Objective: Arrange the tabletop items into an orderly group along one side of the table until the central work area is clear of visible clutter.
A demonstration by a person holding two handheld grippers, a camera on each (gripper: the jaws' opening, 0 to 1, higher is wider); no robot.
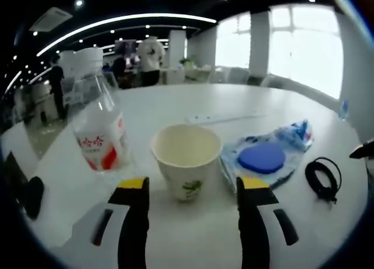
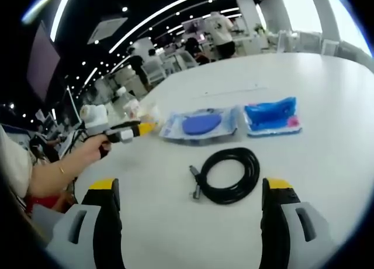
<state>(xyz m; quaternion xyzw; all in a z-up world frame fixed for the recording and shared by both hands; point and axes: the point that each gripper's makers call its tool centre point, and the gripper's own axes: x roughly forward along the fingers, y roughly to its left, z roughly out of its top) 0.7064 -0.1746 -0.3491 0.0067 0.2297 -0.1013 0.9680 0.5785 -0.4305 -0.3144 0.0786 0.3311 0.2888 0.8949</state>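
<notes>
A white paper cup [image 1: 186, 164] with a green print stands upright between the tips of my left gripper [image 1: 193, 184], which is open, with a gap on each side of the cup. Left of the cup stands a clear bottle [image 1: 96, 126] with a white cap and a red label. To its right lies a clear packet holding a blue disc [image 1: 263, 158]. My right gripper [image 2: 191, 187] is open over bare table, its jaws either side of a coiled black cable [image 2: 255, 172]. Beyond the cable lie the disc packet [image 2: 201, 124] and a blue packet [image 2: 270, 116].
The black cable [image 1: 310, 175] lies at the right of the white round table [image 1: 193, 240]. A dark object [image 1: 29, 196] sits at the left edge. A hand [image 2: 96, 147] holds the left gripper [image 2: 140, 130] at the table's far left. Chairs and people stand far behind.
</notes>
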